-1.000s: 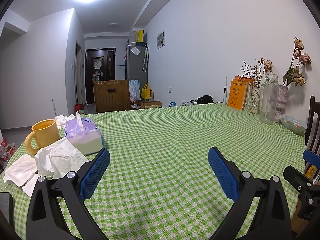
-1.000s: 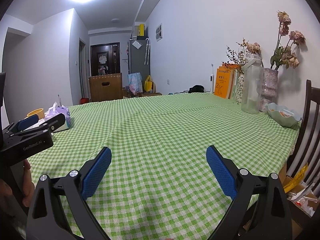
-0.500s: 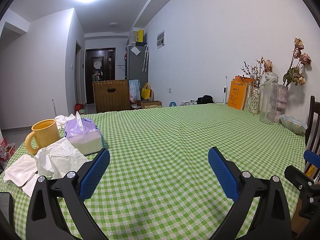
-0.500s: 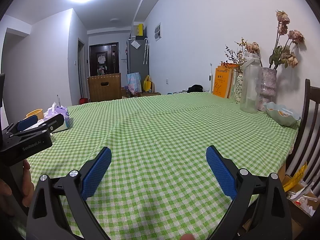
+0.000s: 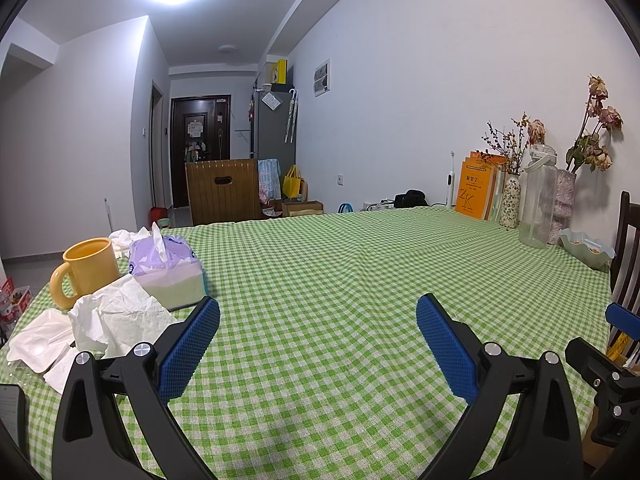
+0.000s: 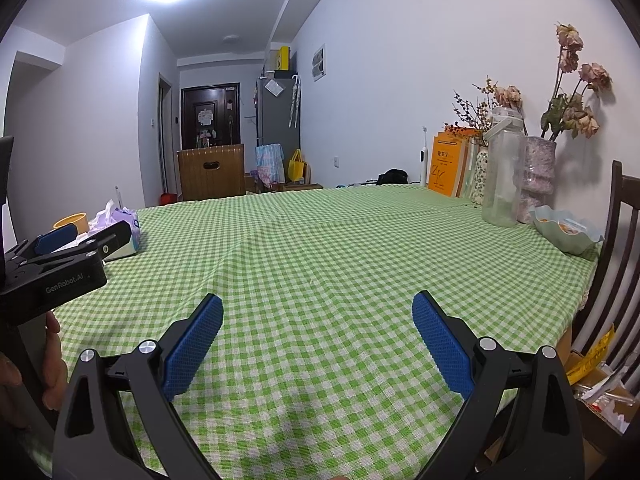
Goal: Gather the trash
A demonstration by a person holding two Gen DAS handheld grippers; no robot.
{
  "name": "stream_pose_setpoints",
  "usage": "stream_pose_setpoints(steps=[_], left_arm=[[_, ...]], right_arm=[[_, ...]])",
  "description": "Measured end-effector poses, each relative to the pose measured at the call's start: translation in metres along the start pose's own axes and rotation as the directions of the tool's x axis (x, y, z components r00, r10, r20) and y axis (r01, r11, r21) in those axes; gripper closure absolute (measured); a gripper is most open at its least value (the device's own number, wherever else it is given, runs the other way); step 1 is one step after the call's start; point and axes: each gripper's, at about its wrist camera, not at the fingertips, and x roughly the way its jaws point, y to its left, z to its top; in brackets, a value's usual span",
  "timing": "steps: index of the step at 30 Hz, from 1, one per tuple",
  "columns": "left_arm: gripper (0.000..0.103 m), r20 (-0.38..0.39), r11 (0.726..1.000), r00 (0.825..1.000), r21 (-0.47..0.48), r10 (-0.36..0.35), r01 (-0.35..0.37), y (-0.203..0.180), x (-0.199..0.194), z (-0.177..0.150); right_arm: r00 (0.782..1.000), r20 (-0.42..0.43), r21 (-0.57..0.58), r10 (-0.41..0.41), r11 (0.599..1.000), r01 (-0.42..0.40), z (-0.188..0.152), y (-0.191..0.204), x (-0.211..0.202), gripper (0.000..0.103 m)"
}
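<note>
While nothing had yet been picked up, the scene stood like this:
Trash: crumpled tissues [image 5: 116, 316] lay at the left end of the bench [image 5: 360, 280], touching a tissue pack [image 5: 168, 272] and just in front of a yellow mug [image 5: 86, 270]; a flat white wrapper [image 5: 36, 346] sat beside them.
Left tool [image 5: 318, 334]: jaws spread wide, holding nothing, low over the cloth with its left pad just beside the tissues.
Right tool [image 6: 318, 332]: jaws also wide apart and empty, well apart from the trash, over bare cloth.
Change: almost none over the last second; both tools sat nearly as they had, the right view only slightly shifted.
Meaning: collection had not begun; the left tool seemed best placed to take the tissues first.
Far end: books, vases and a bowl [image 5: 586, 246], untouched.
</note>
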Motion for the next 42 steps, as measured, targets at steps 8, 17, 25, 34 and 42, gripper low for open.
stream_pose_setpoints(steps=[8, 17, 25, 34, 42], left_arm=[[0.007, 0.0, 1.0, 1.0, 0.0, 0.0, 0.0, -0.0001, 0.0, 0.0002], [0.007, 0.0, 1.0, 1.0, 0.0, 0.0, 0.0, -0.0001, 0.0, 0.0003], [0.007, 0.0, 1.0, 1.0, 0.0, 0.0, 0.0, -0.0001, -0.0001, 0.0004], [0.007, -0.001, 1.0, 1.0, -0.002, 0.001, -0.001, 0.0004, -0.0005, -0.0002], [0.007, -0.019, 1.0, 1.0, -0.001, -0.016, 0.016, -0.0004, 0.0014, -0.0013]], right_arm=[[1.0, 0.001, 0.001, 0.001, 1.0, -0.001, 0.0001, -0.0005, 0.0, 0.011], [1.0, -0.003, -0.001, 0.004, 1.0, -0.004, -0.0001, -0.0019, -0.0003, 0.011], [1.0, -0.005, -0.002, 0.003, 1.0, -0.003, -0.0009, -0.0022, -0.0011, 0.011], [1.0, -0.008, -0.006, 0.004, 1.0, -0.004, -0.0015, -0.0023, -0.0013, 0.011], [1.0, -0.016, -0.007, 0.006, 1.0, -0.006, -0.0022, -0.0026, 0.0, 0.011]])
